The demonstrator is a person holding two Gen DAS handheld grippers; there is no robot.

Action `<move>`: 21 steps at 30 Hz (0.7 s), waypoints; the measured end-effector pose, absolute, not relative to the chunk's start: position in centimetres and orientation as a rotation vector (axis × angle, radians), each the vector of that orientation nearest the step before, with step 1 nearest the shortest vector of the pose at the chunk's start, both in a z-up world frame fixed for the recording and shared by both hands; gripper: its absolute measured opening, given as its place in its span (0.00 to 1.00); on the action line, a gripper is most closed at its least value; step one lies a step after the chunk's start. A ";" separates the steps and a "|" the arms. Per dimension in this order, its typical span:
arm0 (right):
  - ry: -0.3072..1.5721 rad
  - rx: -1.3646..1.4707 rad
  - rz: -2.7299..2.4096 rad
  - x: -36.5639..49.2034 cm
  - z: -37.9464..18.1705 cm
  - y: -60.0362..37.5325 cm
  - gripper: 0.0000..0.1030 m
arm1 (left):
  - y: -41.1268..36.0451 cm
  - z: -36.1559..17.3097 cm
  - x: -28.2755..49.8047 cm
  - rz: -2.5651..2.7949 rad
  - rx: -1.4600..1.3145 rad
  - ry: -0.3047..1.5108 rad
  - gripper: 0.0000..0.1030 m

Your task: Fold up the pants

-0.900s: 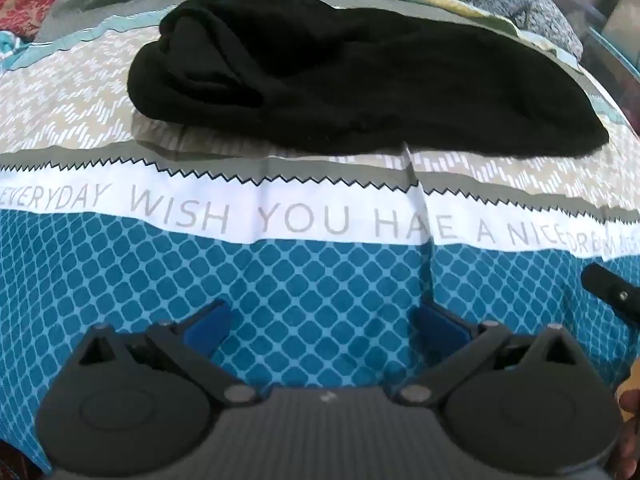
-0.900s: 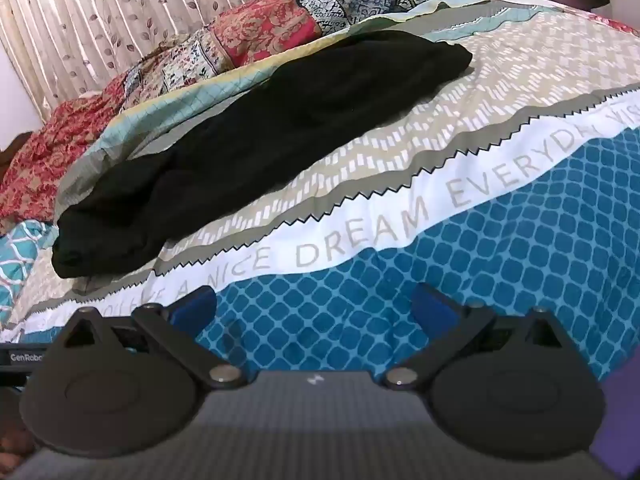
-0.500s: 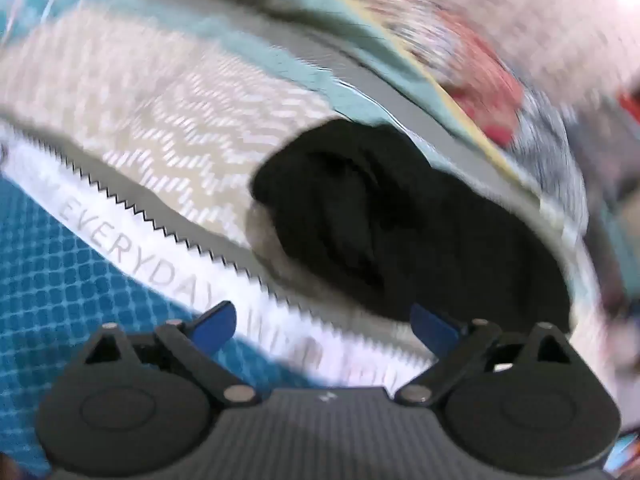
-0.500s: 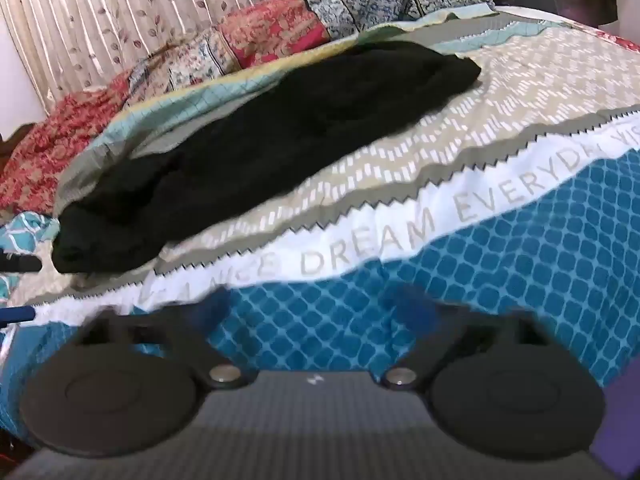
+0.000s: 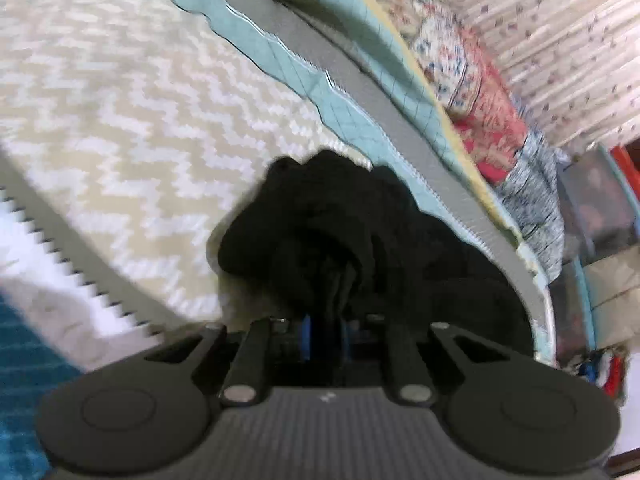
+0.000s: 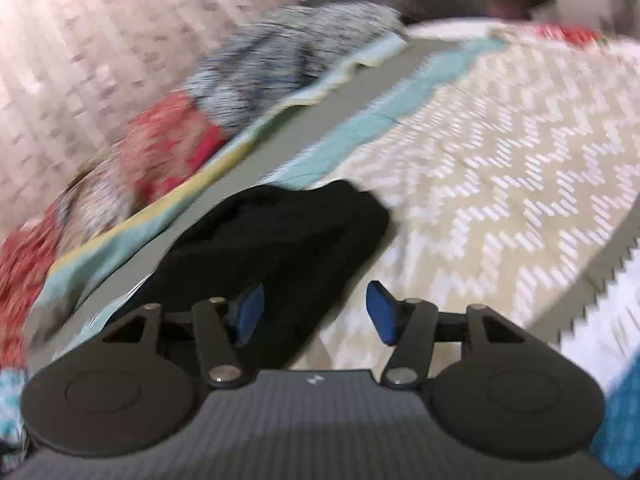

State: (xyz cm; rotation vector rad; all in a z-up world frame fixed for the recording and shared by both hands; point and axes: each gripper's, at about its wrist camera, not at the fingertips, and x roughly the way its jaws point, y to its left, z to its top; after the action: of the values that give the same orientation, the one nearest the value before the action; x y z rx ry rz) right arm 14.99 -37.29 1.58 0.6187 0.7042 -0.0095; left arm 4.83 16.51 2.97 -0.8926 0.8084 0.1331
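Observation:
The black pants (image 5: 360, 240) lie bunched on the patterned bedspread (image 5: 120, 120). My left gripper (image 5: 325, 336) is shut on a fold of the black pants at their near end; the blue pads are almost together with cloth between them. In the right wrist view the other end of the pants (image 6: 280, 240) lies on the bedspread (image 6: 500, 180). My right gripper (image 6: 316, 312) is open, its left pad over the black cloth and its right pad over the bedspread beside it. Both views are blurred.
Red and blue patterned pillows (image 5: 500, 128) line the far edge of the bed, with a curtain (image 5: 560, 40) behind them. The pillows (image 6: 200, 120) and curtain (image 6: 80, 40) also show in the right wrist view. Clutter stands past the bed's end (image 5: 600, 220).
Both grippers moved forward from the blue band to the ends of the pants. The left gripper closed on the black cloth. The right gripper narrowed but stays open.

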 end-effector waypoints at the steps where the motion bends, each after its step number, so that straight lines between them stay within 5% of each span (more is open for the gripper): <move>1: 0.731 0.659 -0.010 15.7 0.9 -37.4 0.56 | 17.2 3.5 3.3 0.132 -0.919 0.790 0.11; 2: 0.754 0.696 0.011 16.5 0.3 -37.2 0.51 | 18.0 4.1 2.0 0.131 -0.940 0.774 0.11; 3: 0.763 0.707 0.033 16.8 0.1 -36.7 0.25 | 18.6 5.0 1.2 0.138 -0.953 0.764 0.11; 4: 0.770 0.706 0.047 17.0 0.2 -36.2 0.10 | 19.3 5.8 -0.2 0.149 -0.960 0.745 0.11; 13: 0.493 0.474 0.311 4.1 10.7 -34.2 0.06 | 22.5 10.5 -5.5 0.235 -0.917 0.682 0.11; 21: 0.815 0.430 0.138 -3.6 4.2 -35.7 0.12 | 20.9 6.1 -6.0 0.326 -0.797 0.862 0.12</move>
State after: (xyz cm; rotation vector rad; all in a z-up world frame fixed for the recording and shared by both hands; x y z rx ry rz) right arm -3.60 -35.73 4.22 0.4298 0.8150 0.1377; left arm -6.05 20.90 6.14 -0.7973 0.8617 0.3257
